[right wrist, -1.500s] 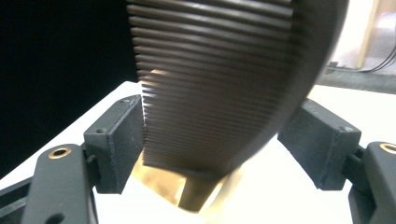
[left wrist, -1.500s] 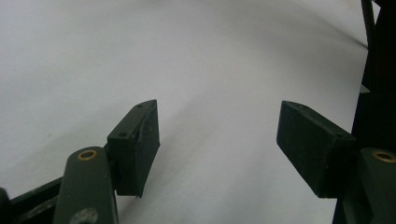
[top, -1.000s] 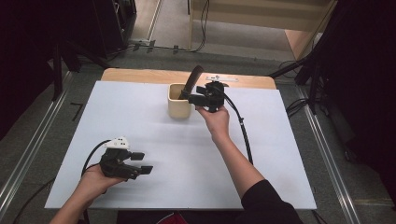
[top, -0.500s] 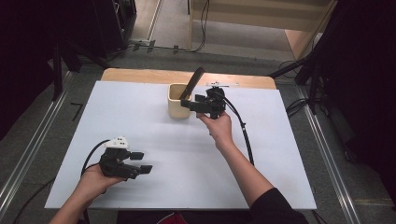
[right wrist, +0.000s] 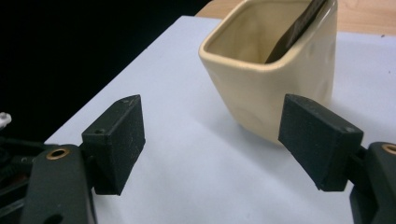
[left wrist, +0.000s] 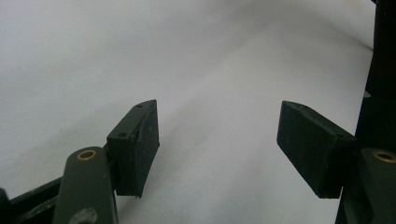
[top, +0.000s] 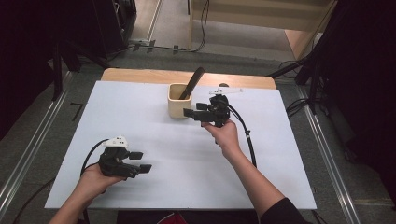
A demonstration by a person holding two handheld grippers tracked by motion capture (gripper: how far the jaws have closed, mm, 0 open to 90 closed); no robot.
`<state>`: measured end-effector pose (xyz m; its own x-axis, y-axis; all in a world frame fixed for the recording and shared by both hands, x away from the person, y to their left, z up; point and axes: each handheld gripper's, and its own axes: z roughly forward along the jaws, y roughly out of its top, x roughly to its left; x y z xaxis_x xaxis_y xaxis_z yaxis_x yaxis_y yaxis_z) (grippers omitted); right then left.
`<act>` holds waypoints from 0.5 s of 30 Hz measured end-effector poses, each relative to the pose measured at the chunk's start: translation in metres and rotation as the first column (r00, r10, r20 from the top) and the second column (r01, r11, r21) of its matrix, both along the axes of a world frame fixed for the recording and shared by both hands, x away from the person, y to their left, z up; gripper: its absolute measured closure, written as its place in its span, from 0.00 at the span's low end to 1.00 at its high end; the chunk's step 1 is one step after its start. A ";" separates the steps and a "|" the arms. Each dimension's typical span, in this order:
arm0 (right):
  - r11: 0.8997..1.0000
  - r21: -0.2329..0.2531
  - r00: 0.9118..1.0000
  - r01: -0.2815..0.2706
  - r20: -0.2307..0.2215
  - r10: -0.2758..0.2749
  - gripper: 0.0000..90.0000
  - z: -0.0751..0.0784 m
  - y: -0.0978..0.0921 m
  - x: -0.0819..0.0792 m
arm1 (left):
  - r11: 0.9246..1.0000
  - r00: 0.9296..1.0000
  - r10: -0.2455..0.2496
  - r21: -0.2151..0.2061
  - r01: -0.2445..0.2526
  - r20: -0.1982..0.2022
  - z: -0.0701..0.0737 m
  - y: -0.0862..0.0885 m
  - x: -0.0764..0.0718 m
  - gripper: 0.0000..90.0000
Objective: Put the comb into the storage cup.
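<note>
At the back of the white table sheet [top: 140, 107], our right gripper [top: 195, 114] sits just beside the cream square cup [top: 179, 105], jaws spread wide and holding nothing.

In our right gripper view the cream square cup [right wrist: 275, 74] stands upright just ahead of the 2 jaws, closer to 1 of them, not between them; whether that jaw touches its wall we cannot tell. A dark utensil handle [top: 192, 83] leans out of the cup toward the wooden table edge [top: 140, 74]. Our left gripper [top: 140, 162] rests low at the near left, well apart from the cup, its jaws also wide over bare sheet.
</note>
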<state>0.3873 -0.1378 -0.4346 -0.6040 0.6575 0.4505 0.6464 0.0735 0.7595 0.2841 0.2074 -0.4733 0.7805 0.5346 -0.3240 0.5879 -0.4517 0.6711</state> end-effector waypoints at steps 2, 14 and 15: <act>1.000 0.002 1.000 -0.013 -0.008 0.013 0.23 -0.002 -0.002 -0.002 | 1.000 1.000 0.002 0.000 -0.002 -0.001 0.000 0.000 0.000 0.34; 0.994 0.009 0.993 -0.107 -0.057 0.107 0.23 -0.010 -0.009 -0.016 | 1.000 1.000 0.023 0.006 -0.023 -0.004 0.000 0.003 0.002 0.34; 0.993 0.012 0.992 -0.114 -0.057 0.114 0.23 -0.011 -0.009 -0.017 | 1.000 1.000 0.027 0.000 -0.027 -0.007 0.001 0.003 0.002 0.34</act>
